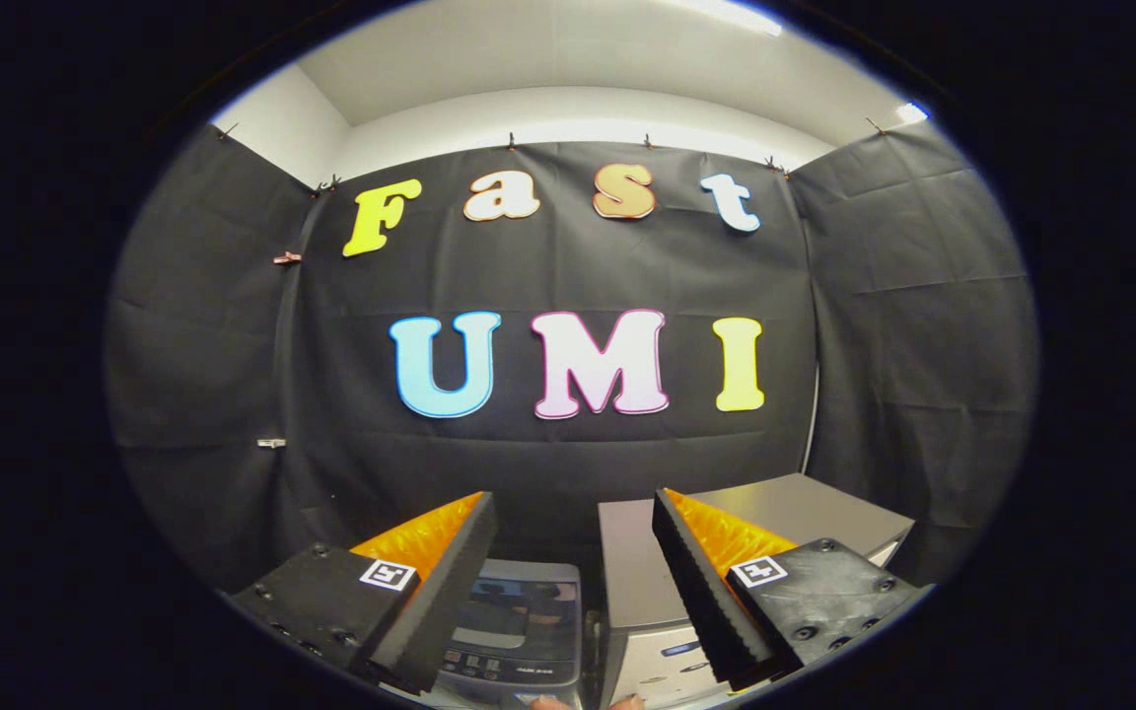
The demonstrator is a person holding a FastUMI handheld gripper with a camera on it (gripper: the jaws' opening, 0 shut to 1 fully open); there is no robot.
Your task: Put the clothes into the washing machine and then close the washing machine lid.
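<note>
Overhead, my hand-held gripper (568,577) hangs with its fingers wide apart and nothing between them, aimed at the booth's dark wall rather than down at the work. Just below and between the fingers sits the washer (514,626), its lid (519,602) and control panel (499,663) partly hidden behind the left finger. Beside it, under the right finger, stands a grey cabinet (775,508). I can make out no clothes from here, so I judge the task has barely started. The risk, as I see it: with the fingers pointed this high, a blind descent could knock a finger against the washer's lid or panel, or against the cabinet edge, before I have found the clothes.
</note>
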